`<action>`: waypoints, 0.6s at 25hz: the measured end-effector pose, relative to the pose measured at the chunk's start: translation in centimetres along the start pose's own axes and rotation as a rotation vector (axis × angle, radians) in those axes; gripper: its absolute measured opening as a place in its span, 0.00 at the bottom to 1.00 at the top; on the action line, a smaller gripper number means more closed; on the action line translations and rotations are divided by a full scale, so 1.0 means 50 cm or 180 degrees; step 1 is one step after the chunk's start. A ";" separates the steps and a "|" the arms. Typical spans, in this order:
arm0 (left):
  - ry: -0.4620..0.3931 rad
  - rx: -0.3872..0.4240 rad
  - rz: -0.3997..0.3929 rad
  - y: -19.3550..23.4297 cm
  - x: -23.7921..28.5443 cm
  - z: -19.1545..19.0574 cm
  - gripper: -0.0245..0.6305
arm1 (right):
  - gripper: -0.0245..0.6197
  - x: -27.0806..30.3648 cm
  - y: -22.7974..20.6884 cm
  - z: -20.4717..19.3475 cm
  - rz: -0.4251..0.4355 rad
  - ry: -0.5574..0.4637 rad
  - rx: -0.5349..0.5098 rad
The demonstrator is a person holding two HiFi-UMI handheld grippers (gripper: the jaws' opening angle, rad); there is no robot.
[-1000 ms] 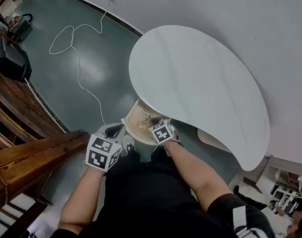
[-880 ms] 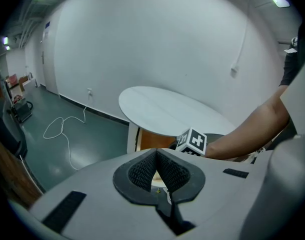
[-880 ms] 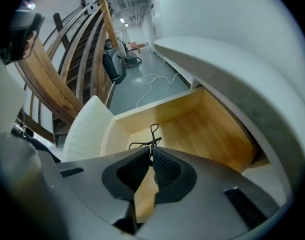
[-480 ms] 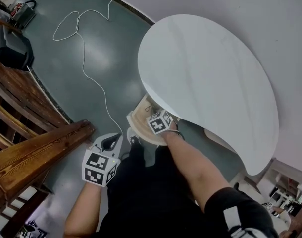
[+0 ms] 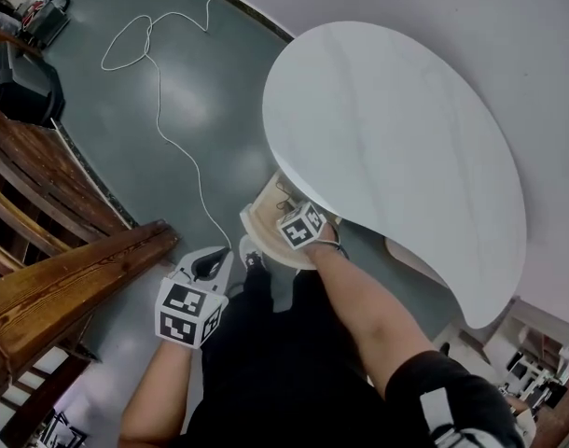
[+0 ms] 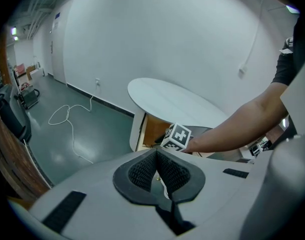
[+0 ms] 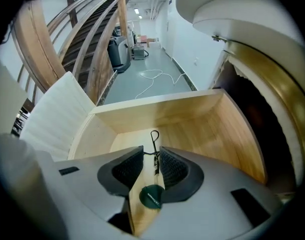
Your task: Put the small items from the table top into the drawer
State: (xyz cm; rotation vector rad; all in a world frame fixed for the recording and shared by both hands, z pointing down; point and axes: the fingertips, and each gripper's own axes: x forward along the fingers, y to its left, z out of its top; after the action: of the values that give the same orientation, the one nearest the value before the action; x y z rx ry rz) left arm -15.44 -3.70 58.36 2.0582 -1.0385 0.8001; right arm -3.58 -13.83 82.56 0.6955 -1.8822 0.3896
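A curved wooden drawer (image 5: 262,220) stands pulled out from under the white oval table (image 5: 396,147). My right gripper (image 5: 289,209) reaches into it. In the right gripper view its jaws (image 7: 151,156) are opening, and the drawer floor (image 7: 192,129) shows between the pads. A small black item with a wire loop and a dark green round tag (image 7: 151,196) lies between them, not pressed. My left gripper (image 5: 210,265) hangs back beside the person's left leg, away from the drawer. Its pads (image 6: 142,171) meet with nothing between them.
Dark wooden stair rails (image 5: 61,278) rise close on the left. A white cable (image 5: 163,82) loops across the green floor, and black equipment (image 5: 19,87) stands at the far left. The white wall runs behind the table. The person's legs stand right before the drawer.
My left gripper has drawn back from the drawer front, down and to the left. My right gripper has stayed over the drawer, a little deeper in.
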 end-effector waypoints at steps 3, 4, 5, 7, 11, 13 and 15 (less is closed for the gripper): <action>-0.0045 0.0058 -0.0006 -0.005 0.003 0.016 0.06 | 0.17 -0.028 0.013 -0.002 0.0021 -0.0024 -0.0108; -0.0057 0.0092 -0.0012 -0.009 0.005 0.022 0.06 | 0.17 -0.042 0.020 -0.004 0.0044 -0.0045 -0.0132; -0.0071 0.0129 -0.0021 -0.014 0.006 0.029 0.06 | 0.17 -0.060 0.028 -0.002 0.0073 -0.0087 -0.0141; -0.0110 0.0193 -0.0046 -0.024 0.010 0.043 0.06 | 0.17 -0.102 0.043 0.006 0.0145 -0.0200 -0.0116; -0.0199 0.0299 -0.0114 -0.046 0.015 0.077 0.06 | 0.16 -0.200 0.074 0.016 0.0411 -0.0372 0.0055; -0.0252 0.0344 -0.0147 -0.058 0.013 0.097 0.06 | 0.16 -0.259 0.076 0.024 0.0477 -0.0525 0.0201; -0.0319 0.0387 -0.0173 -0.070 0.009 0.122 0.06 | 0.14 -0.326 0.068 0.039 0.0501 -0.0737 0.0406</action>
State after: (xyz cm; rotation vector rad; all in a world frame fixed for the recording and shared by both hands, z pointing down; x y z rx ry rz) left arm -10.96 -7.16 54.13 2.2397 -1.0049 0.7555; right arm -2.46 -7.61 67.03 0.7034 -2.1538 0.5532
